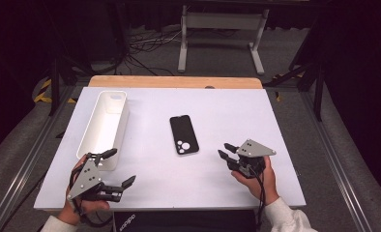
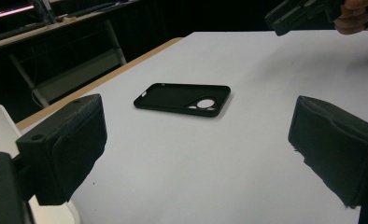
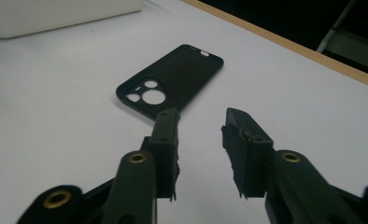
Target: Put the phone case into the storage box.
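Reaching toward the phone case (image 1: pixel 183 135) w/ the right gripper (image 1: pixel 225 150); the case is lying flat near the middle of the white table (image 1: pixel 237 111), inner side up, camera cutouts at the end nearer the person; the right gripper is sitting just to its right, tips pointing at it but apart from it, nothing between the jaws. In the right gripper view the jaws are standing partly apart w/ a narrow gap, aiming at the cutout end of the case (image 3: pixel 170 81); not touching yet.

The left gripper (image 1: pixel 118 167) is hovering low at the front-left corner, jaws spread wide and empty; the left gripper view is showing the case (image 2: pixel 183 99) well ahead between the two pads. The white bin (image 1: pixel 104 126) is standing along the left side of the table, well apart from the case, prob. the drop-off spot.

Doing the step well, as I'm judging it: the case is thin and lying flat, so the gap looks about right for pinching a rim, not for spanning the width; coming in low and level, one jaw over the side wall and one under/outside it; going for the long edge nearest the gripper rather than the cutout corner, since the rim there looks flimsy. Closing slowly, b/c soft material may be buckling or sliding on the smooth top; lifting only once the grip is looking firm. Keeping the left gripper ready to steady the far edge if the case is skating away.
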`<state>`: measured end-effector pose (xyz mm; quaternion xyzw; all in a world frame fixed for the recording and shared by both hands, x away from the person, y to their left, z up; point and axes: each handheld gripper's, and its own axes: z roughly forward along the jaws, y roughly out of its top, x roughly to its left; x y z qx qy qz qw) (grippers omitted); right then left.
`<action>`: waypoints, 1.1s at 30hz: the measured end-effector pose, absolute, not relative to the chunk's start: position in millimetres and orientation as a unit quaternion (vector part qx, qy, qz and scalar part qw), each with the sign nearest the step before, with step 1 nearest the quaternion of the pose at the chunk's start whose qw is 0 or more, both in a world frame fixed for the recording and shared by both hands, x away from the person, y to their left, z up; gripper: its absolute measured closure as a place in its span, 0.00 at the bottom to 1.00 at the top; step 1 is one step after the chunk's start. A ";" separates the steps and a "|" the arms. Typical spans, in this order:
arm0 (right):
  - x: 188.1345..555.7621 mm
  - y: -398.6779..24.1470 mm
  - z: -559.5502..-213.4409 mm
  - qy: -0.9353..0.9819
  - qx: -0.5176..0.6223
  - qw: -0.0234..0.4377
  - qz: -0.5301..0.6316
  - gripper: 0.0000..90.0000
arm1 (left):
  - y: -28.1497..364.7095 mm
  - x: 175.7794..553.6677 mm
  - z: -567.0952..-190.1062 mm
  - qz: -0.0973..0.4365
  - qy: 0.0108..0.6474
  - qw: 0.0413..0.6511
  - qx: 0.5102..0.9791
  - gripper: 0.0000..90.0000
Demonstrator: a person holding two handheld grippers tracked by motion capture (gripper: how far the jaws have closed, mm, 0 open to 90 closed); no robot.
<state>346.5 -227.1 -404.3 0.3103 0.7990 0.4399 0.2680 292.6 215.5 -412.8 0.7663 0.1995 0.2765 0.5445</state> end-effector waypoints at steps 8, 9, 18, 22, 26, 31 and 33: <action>364.6 -221.1 -406.1 0.803 0.316 0.248 0.440 0.96 | 215.7 294.2 -414.1 0.269 0.201 0.544 0.769 0.06; 368.5 -218.6 -407.6 0.804 0.317 0.246 0.439 0.98 | 215.3 293.7 -414.5 0.266 0.202 0.544 0.769 0.06; 378.6 -211.1 -409.7 0.806 0.316 0.244 0.436 1.00 | 216.2 294.0 -414.4 0.267 0.204 0.544 0.769 0.07; 387.4 -208.6 -410.9 0.805 0.323 0.240 0.437 1.00 | 216.0 294.2 -414.7 0.265 0.204 0.544 0.770 0.07; 392.3 -206.0 -410.6 0.805 0.321 0.241 0.437 1.00 | 216.0 294.7 -415.0 0.263 0.203 0.544 0.770 0.07; 399.6 -197.5 -410.5 0.812 0.306 0.237 0.436 1.00 | 215.4 294.5 -415.4 0.262 0.202 0.543 0.771 0.07; 401.5 -194.3 -411.7 0.815 0.304 0.235 0.433 1.00 | 215.5 294.6 -415.7 0.260 0.202 0.543 0.772 0.07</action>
